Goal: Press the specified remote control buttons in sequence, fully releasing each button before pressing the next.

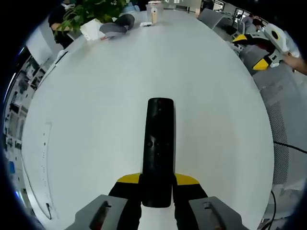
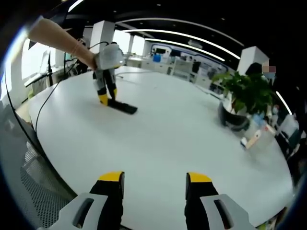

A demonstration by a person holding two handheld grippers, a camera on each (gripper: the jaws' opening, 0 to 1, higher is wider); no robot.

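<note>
A large oval white table (image 1: 96, 120) with a smooth, bare top stands in an open office, lit by long curved ceiling strips (image 2: 182, 36) and ringed by white pillars (image 2: 103, 33) and distant desks. At the table's far end in the left gripper view stand one leafy green potted plant (image 1: 91, 12), one grey cap-like object (image 1: 117, 26) and one small tan-and-white carton (image 1: 154, 12); the right gripper view shows the same plant (image 2: 244, 93) in its dark pot near the table's far right edge, with the carton (image 2: 254, 139) just beside it.

One slim black rectangular remote control (image 1: 158, 148) lies flat on the table, its buttons too small to read. The left gripper (image 1: 158, 189), with yellow-tipped black fingers (image 1: 127, 181), is closed on the remote's near end, one finger against each long side. In the right gripper view this pair (image 2: 106, 93) appears near the table's far left edge, held by a person's bare arm (image 2: 55, 36), the remote (image 2: 123, 107) stretching out from the fingers.

The right gripper (image 2: 155, 187) hovers over the table's near edge, its two yellow-tipped fingers (image 2: 111, 184) spread apart with nothing between them; in the left gripper view it (image 1: 271, 45) sits off the table's right edge
</note>
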